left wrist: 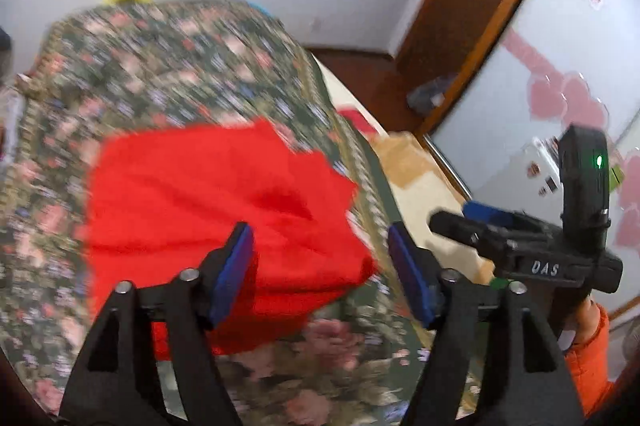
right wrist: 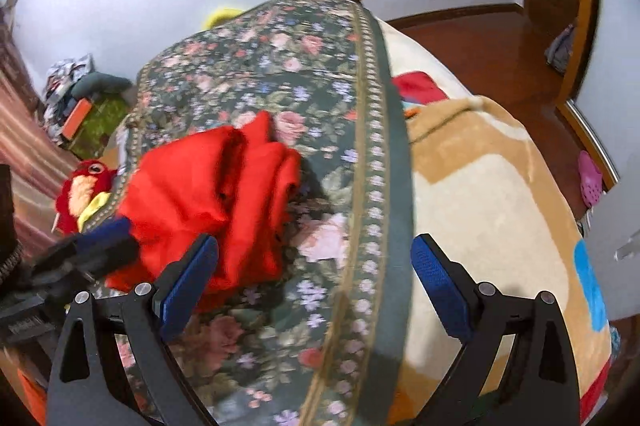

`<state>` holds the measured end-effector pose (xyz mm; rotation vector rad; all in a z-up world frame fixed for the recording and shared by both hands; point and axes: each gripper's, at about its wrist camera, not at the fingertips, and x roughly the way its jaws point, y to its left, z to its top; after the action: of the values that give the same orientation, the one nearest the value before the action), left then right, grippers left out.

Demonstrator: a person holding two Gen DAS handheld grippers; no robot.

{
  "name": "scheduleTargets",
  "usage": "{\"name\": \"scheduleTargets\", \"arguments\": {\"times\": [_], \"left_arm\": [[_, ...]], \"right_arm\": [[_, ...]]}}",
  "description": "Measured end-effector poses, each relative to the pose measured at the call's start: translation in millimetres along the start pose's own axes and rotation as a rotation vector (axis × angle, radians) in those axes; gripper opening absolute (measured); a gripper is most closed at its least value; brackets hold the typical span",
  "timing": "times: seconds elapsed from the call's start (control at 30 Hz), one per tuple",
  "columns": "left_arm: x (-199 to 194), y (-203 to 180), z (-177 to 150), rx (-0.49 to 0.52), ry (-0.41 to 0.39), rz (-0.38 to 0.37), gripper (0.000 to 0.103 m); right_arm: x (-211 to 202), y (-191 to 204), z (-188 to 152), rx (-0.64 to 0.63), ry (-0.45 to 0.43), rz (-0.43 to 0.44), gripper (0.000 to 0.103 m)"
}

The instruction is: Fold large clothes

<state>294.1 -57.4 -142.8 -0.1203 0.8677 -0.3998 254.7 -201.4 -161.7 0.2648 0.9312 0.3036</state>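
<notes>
Where the bed [right wrist: 492,193] is covered by a flowered green bedspread [right wrist: 256,65], a red garment [right wrist: 212,193] is seen lying on it in a rumpled, partly folded heap, with thick creases and layered edges. A cream and tan blanket [right wrist: 480,165] is spread beside the bedspread. Nothing is held by the left gripper [left wrist: 320,266], whose blue-padded fingers [left wrist: 232,266] are spread wide over the garment. The right gripper [right wrist: 316,286] is likewise spread wide and holds nothing.
</notes>
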Motion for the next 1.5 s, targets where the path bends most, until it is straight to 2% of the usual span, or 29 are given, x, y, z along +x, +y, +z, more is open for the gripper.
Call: {"name": "scheduleTargets", "arguments": {"times": [0.03,0.1,0.13,0.23,0.3,0.4,0.47,0.53,0.6,0.73,0.87,1.0,1.17,1.3,1.5], "left_arm": [[-13.4,11.6,0.7,-0.012,-0.043,0.034,0.083],[-32.0,35.8,0.0,-0.037,-0.105,0.108,0.092],[-38.9,48.1,-2.7,-0.05,-0.121,0.147,0.092],[-46.0,90.2,-12.9,-0.106,-0.106,0.253,0.092],[-43.4,117.4,-22.5,-0.157,-0.08,0.273,0.092],[-27.6,149.7,-42.1,-0.238,0.005,0.263,0.092],[-5.6,162.4,-58.9,-0.272,0.102,0.197,0.092],[6.4,161.9,-73.6,-0.27,0.128,0.153,0.093],[15.0,155.4,-82.2,-0.243,0.142,0.136,0.094],[29.8,145.3,-96.7,-0.177,0.18,0.162,0.097],[46.1,141.7,-115.3,-0.168,0.241,0.193,0.097],[35.2,148.3,-125.6,-0.218,0.222,0.172,0.097],[4.1,139.6,-125.7,-0.114,0.197,0.276,0.096],[-26.9,138.0,-115.8,-0.062,0.119,0.355,0.096],[-58.3,153.4,-82.6,-0.119,-0.016,0.408,0.096]], "right_arm": [[0.8,4.8,-0.4,-0.012,-0.001,0.006,0.096],[2.8,20.7,-0.9,-0.043,0.001,0.027,0.096],[5.1,29.9,-2.2,-0.058,0.005,0.042,0.096],[13.7,48.2,-6.0,-0.073,0.018,0.089,0.096],[23.7,61.0,-8.2,-0.083,0.033,0.098,0.096],[41.7,79.0,-8.9,-0.109,0.058,0.094,0.096],[49.9,85.1,-8.6,-0.121,0.058,0.088,0.096],[62.3,86.1,-6.4,-0.123,0.055,0.058,0.096],[77.8,78.8,-4.4,-0.117,0.084,-0.017,0.096],[103.0,51.3,-10.5,-0.129,0.163,-0.122,0.096],[112.5,28.3,-26.1,-0.133,0.235,-0.086,0.097],[105.7,19.7,-31.3,-0.165,0.233,-0.103,0.097],[93.5,11.6,-36.9,-0.202,0.24,-0.147,0.097],[76.3,11.4,-31.9,-0.201,0.21,-0.149,0.098],[52.6,24.1,-8.1,-0.194,0.109,-0.108,0.099]]}}
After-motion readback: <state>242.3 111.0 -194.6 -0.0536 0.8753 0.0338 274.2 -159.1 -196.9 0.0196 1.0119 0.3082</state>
